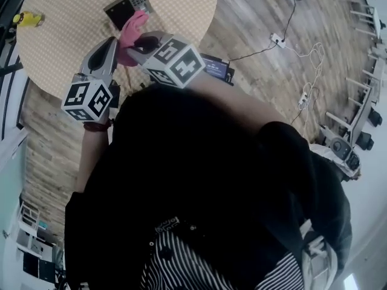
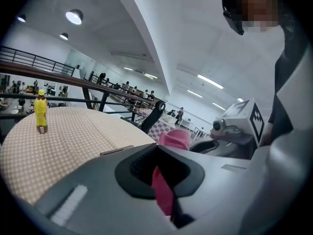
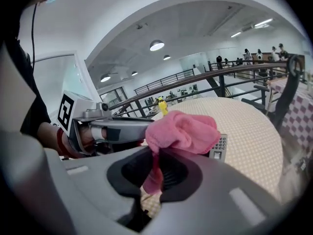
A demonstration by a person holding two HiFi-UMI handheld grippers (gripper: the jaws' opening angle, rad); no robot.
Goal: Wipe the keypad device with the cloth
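Cloth clamped in narrow jaws of left hand-held gripper and right hand-held gripper, seemingly to bunch it before wiping; keypad device lies on bench, just beyond at 12 o'clock

No legible text; keypad device print unreadable

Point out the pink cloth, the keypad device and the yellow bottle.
pink cloth point(image 3: 183, 131), right gripper view, bunched top.
keypad device point(image 1: 123, 11), head view, dark screen.
yellow bottle point(image 2: 41, 110), left gripper view, its body.
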